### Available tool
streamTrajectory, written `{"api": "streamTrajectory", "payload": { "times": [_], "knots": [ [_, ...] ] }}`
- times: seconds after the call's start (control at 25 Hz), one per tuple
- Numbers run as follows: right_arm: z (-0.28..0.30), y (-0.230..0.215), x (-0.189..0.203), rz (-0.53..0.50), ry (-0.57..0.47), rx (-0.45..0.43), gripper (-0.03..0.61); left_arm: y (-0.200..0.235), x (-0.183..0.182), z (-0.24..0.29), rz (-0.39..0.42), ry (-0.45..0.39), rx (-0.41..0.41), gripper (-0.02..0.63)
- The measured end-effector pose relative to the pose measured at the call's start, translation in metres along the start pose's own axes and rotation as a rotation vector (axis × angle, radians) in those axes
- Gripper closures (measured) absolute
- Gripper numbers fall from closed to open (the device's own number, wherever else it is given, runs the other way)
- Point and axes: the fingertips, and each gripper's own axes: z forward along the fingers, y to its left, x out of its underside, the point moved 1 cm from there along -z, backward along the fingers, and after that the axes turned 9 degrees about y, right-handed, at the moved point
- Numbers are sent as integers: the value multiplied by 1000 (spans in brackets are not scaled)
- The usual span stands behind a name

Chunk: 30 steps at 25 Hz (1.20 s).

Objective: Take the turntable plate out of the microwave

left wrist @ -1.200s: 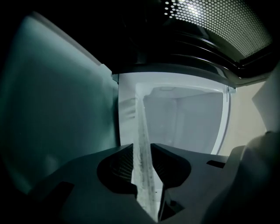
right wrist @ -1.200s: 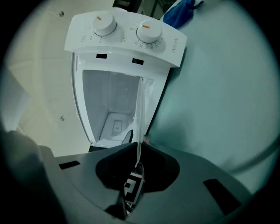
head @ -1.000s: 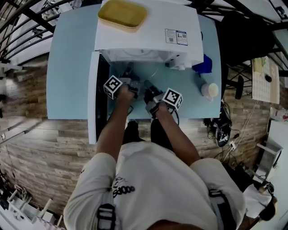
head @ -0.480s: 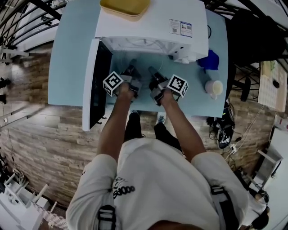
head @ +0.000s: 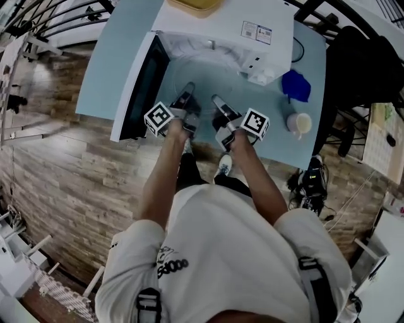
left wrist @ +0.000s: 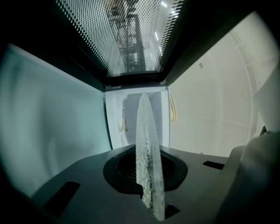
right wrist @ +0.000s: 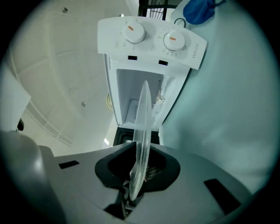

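The clear glass turntable plate hangs level over the table in front of the white microwave, held at its near rim by both grippers. My left gripper is shut on the rim; in the left gripper view the plate stands edge-on between the jaws. My right gripper also pinches the rim, its jaws closing on the plate, which shows edge-on in the right gripper view. The microwave door stands open at the left.
A blue cloth and a pale cup sit on the light blue table, right of the microwave. A yellow tray lies on top of the microwave. Its panel with two knobs faces my right gripper.
Both grippers have drawn back from the microwave's opening toward the person and risen, bringing the plate out with them. The microwave sits farther up in the head view.
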Motion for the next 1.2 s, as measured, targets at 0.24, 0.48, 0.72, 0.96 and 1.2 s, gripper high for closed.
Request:
{"api": "streamTrajectory", "payload": {
  "times": [0.24,0.48,0.72,0.96,1.2],
  "knots": [
    [-24,39,15,-81,58,-81,539,-58,25,-23,100,-43,90,572],
    [-51,84,20,-132,104,-171,540,-115,59,-40,201,-53,142,572],
    [-79,128,28,-209,155,-254,540,-162,85,-57,249,-119,220,572],
    [-95,162,34,-268,170,-331,540,-198,98,-71,319,-165,253,572],
    [-106,189,35,-324,180,-378,540,-226,104,-80,377,-186,267,572]
  ]
}}
